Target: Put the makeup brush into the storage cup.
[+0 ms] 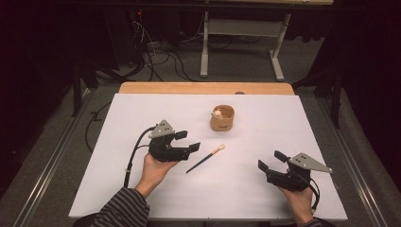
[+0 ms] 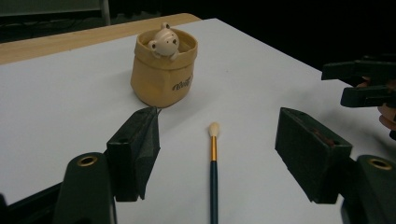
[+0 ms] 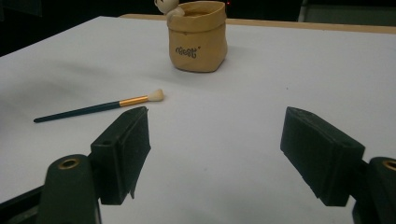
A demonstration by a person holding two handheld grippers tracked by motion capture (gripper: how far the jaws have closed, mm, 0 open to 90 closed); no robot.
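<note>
A white sheet (image 1: 142, 189) covers the wooden table (image 1: 203, 88), with grey floor and cables in the dark room beyond. The brush (image 1: 206, 158) lies flat just in front of the tan pot (image 1: 222, 118), between the spread, empty left gripper (image 1: 187, 141) and the spread, empty right gripper (image 1: 271, 160), nearer the left. The left gripper view shows the bear figure (image 2: 164, 40) face-on in the pot, while the right gripper view cuts it off at the top edge.

A lab or recording room is suggested. The counter (image 1: 142, 189) is covered with a plain white sheet, its wooden edge left bare at the far side. Dark curtains are hung around it, and grey carpet is laid on the floor (image 1: 236, 66). Loose cables (image 1: 156, 54) are strewn behind, beside the metal legs of a second desk (image 1: 246, 33).
</note>
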